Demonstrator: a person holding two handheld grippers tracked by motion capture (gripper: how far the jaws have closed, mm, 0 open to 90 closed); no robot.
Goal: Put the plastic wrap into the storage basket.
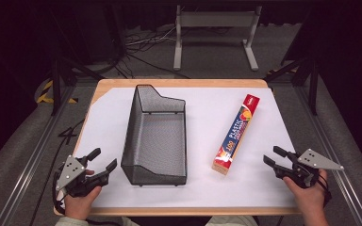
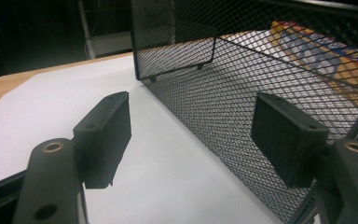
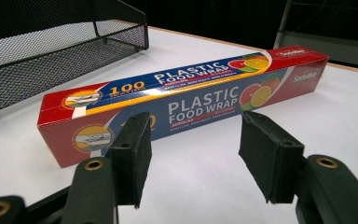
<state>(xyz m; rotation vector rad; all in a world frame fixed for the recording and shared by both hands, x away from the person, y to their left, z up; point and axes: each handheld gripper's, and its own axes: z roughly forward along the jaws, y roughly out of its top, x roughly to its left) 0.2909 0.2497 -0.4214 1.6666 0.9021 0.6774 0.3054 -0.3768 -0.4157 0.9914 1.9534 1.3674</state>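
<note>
A long box of plastic food wrap [image 1: 236, 134] [image 3: 186, 100], red and blue with fruit pictures, lies flat on the white sheet to the right of a black wire-mesh basket [image 1: 156, 136] [image 2: 223, 88]. My right gripper [image 1: 273, 157] [image 3: 193, 156] stands open at the table's front right, a short way from the box's near end, with nothing between its jaws. Off the front left corner of the basket, my left gripper [image 1: 102, 158] [image 2: 191, 135] is open and empty beside the mesh wall. The basket holds nothing.
A white sheet [image 1: 202, 188] covers the wooden table [image 1: 179, 83]. Beyond the far edge stands a grey metal frame [image 1: 214, 33] on the floor, with cables lying near it. Dark stands flank the table on both sides.
</note>
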